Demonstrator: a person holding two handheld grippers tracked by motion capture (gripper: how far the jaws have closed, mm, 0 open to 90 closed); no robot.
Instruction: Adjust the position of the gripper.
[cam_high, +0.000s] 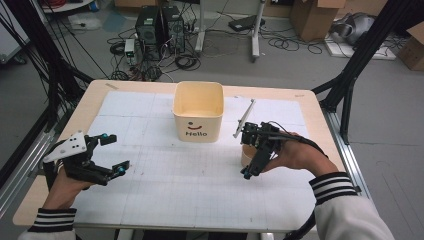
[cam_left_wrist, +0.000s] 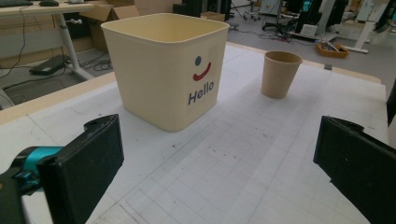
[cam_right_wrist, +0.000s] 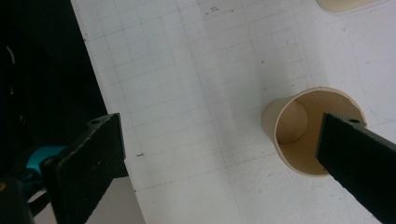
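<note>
paper cup (cam_high: 245, 156) mostly hidden behind right tongs (cam_high: 253, 150), tub (cam_right_wrist: 343, 3) cut off at top edge

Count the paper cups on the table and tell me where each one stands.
1. The paper cup stands upright on the gridded mat, to the right of the Hello bin, under the right gripper. The bin's inside bottom is partly hidden.

High camera looking down over my table (cam_high: 150, 200); my gripper cameras riding close, both seeing paper cup (cam_left_wrist: 279, 73).
</note>
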